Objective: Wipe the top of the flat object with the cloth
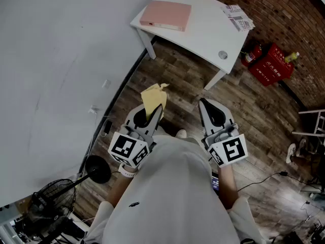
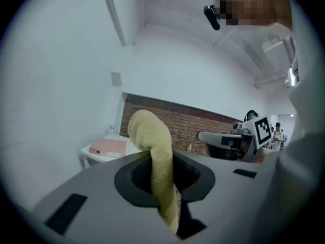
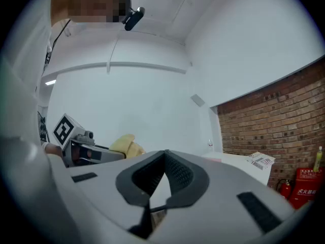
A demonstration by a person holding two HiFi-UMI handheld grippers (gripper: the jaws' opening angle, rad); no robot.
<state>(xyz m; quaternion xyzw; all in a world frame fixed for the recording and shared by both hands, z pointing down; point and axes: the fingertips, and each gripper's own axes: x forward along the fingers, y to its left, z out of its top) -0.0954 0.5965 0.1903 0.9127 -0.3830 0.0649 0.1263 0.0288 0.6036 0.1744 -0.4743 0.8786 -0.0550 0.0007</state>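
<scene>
One white table (image 1: 203, 32) is recorded on the wooden floor (image 1: 249, 116), well apart from both grippers. One flat pink folder (image 1: 166, 15) is laid on it, near the wall end. One black fan (image 1: 45, 200) is shown in the head view only. The left gripper (image 1: 154, 116) is clamped on one yellow cloth (image 1: 153, 99), which stands upright from its jaws. The right gripper (image 1: 204, 105) is closed, and nothing is held in it.

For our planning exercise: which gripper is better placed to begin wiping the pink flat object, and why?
Left. The left gripper is shut on the yellow cloth; the right gripper is shut and holds nothing. Both are apart from the pink flat object on the white table.
</scene>
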